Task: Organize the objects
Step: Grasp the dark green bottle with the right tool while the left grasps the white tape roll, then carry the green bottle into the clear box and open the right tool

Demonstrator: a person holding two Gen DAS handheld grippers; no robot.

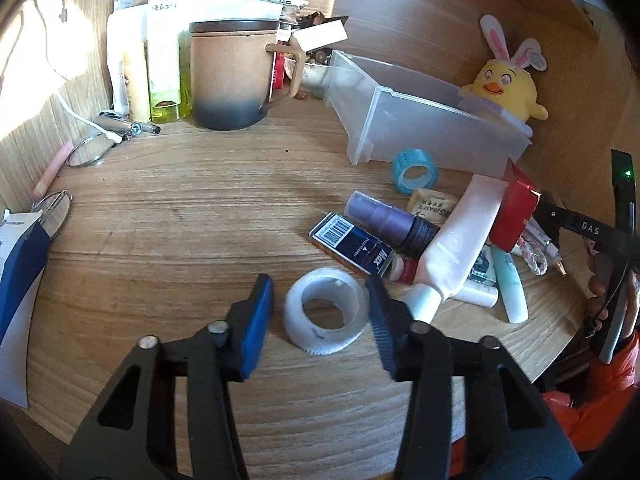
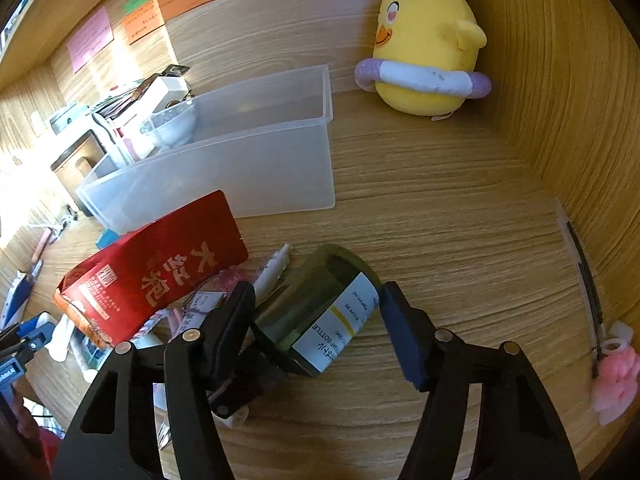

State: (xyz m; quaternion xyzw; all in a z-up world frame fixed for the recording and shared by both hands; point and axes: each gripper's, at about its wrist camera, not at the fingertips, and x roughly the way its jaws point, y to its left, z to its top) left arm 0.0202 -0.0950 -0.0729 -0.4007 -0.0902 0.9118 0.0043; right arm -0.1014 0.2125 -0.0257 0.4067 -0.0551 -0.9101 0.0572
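In the left wrist view my left gripper (image 1: 320, 296) is open, its blue pads on either side of a white tape roll (image 1: 326, 314) that lies on the wooden desk. In the right wrist view my right gripper (image 2: 316, 316) is open around a dark green pump bottle (image 2: 316, 312) lying on its side; the pads do not press it. A clear plastic bin (image 2: 240, 152) stands behind, also in the left wrist view (image 1: 420, 120). A red tea box (image 2: 152, 268) lies left of the bottle.
A pile lies right of the white roll: blue box (image 1: 352, 242), purple spray bottle (image 1: 392, 220), white tube (image 1: 460, 240), blue tape roll (image 1: 414, 170). A brown mug (image 1: 232, 72) and bottles stand at the back left. A yellow chick plush (image 2: 424, 52) sits by the right wall.
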